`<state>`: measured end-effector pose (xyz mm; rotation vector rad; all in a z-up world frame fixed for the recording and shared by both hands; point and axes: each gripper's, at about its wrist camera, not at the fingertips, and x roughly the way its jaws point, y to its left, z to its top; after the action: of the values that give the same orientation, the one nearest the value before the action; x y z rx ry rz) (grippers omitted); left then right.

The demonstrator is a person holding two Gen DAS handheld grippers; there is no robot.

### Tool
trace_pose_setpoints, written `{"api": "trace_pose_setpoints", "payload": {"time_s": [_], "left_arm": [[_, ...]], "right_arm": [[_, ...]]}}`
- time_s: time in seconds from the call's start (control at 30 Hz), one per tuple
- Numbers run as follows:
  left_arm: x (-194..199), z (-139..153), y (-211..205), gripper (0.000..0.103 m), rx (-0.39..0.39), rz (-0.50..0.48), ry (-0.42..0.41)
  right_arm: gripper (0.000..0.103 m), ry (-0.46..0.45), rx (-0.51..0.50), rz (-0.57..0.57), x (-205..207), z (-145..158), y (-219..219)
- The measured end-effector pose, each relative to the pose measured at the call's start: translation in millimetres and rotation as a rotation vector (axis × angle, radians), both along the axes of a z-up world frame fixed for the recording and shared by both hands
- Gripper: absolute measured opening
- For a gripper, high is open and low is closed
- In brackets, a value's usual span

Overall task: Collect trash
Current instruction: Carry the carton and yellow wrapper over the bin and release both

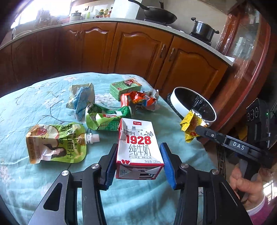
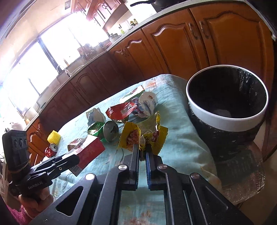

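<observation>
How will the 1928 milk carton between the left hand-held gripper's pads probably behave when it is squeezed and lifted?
The milk carton looks dented near its top, so it is probably empty, light, and may crumple further. Its flat sides suit the blue pads of the left hand-held gripper, so slipping seems unlikely. It should not roll.

Milk carton (image 1: 139,148): near bottom face in shadow, small print there unreadable; contact with the left gripper's blue pads (image 1: 167,161) cannot be confirmed. Yellow wrapper (image 2: 142,136): lower edge hidden between the right gripper's (image 2: 142,154) closed fingers. Bin (image 2: 225,119): base cut off behind the table edge; contents in its dark interior not discernible. Green box (image 1: 125,88): front hidden by the red wrapper (image 1: 138,100). Countertop bottles (image 1: 103,13) too small to identify.
</observation>
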<state>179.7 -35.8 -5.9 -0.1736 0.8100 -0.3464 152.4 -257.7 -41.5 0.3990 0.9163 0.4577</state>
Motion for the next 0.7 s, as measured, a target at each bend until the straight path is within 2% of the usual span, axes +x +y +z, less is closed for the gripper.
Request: {"api": "trace_pose_setpoints", "payload": {"time_s": [0.2,0.7], "left_arm": [[3,6,-19,0.046,0.002,-0.051,-0.02],[42,6,-75,0.046,0.013,-0.152,-0.054]], "right_arm": [[0.006,-0.013,-0.003,-0.068,-1,5,-31],[0.007,-0.023,-0.02,-0.18,1,7,-82]]}}
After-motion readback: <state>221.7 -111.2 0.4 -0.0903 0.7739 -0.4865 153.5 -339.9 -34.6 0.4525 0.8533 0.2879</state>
